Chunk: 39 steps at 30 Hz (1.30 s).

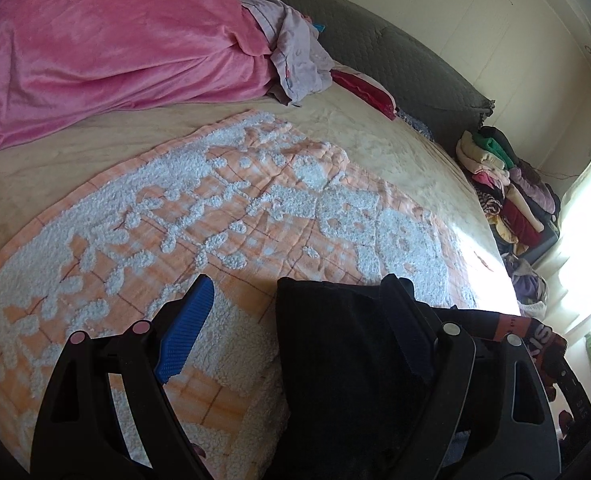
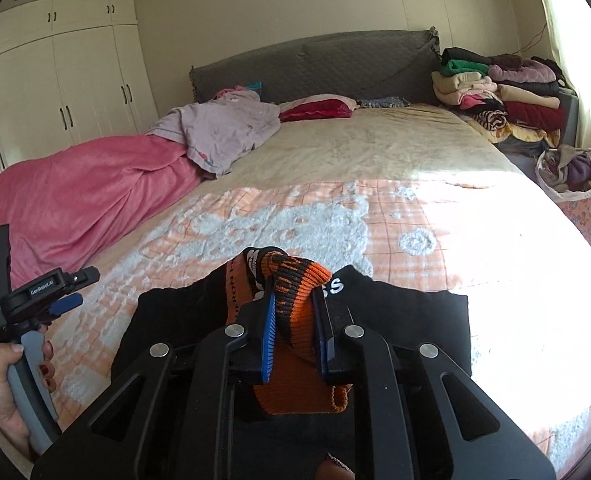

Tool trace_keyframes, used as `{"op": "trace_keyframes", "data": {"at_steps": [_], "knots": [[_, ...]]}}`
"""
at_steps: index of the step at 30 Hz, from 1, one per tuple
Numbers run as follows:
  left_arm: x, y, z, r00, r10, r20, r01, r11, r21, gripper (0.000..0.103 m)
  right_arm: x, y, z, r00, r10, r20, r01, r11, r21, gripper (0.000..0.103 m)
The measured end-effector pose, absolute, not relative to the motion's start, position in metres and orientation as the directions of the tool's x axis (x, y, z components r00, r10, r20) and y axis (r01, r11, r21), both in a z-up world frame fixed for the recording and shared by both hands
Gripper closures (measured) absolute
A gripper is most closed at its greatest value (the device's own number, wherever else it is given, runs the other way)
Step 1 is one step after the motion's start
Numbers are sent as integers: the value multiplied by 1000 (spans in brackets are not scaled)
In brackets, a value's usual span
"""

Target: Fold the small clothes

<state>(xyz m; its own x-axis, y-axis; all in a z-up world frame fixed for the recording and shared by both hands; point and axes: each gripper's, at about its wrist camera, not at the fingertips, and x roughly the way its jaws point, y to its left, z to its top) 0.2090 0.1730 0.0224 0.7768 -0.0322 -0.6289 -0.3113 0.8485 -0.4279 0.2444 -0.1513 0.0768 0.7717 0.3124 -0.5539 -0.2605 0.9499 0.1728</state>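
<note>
A small black garment (image 2: 407, 320) with orange ribbed trim (image 2: 299, 288) lies on the orange-and-white blanket (image 2: 295, 216) near the bed's front edge. My right gripper (image 2: 293, 328) is shut on the orange trim and holds it bunched above the black cloth. In the left wrist view the black garment (image 1: 335, 360) lies between the fingers of my left gripper (image 1: 299, 320), which is open; its blue left pad (image 1: 187, 328) is bare. The left gripper also shows in the right wrist view (image 2: 61, 300), held by a hand at the left.
A pink blanket (image 2: 75, 200) and a lilac garment (image 2: 223, 132) lie on the bed's left side. Stacked folded clothes (image 2: 495, 88) stand at the back right by the grey headboard (image 2: 315, 64). A bag of clothes (image 2: 575, 176) sits right of the bed.
</note>
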Motion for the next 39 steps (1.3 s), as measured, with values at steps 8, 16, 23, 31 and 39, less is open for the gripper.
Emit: {"op": "trace_keyframes", "data": {"at_steps": [8, 16, 23, 31, 39], "knots": [[212, 167, 22, 763, -28, -646, -302, 868, -394, 25, 249, -182, 63, 792, 182, -583, -159, 983, 91, 88], [225, 131, 12, 714, -64, -697, -212, 930, -302, 25, 254, -186, 35, 752, 113, -649, -100, 993, 57, 88], [237, 87, -1, 661, -107, -742, -79, 974, -211, 25, 257, -194, 23, 724, 93, -684, -63, 996, 69, 88], [243, 66, -13, 610, -137, -781, -3, 984, -176, 25, 258, -198, 20, 721, 52, -691, -22, 998, 53, 74], [244, 55, -18, 576, -153, -803, 40, 986, -159, 25, 250, -186, 14, 710, 102, -697, -88, 995, 56, 66]]}}
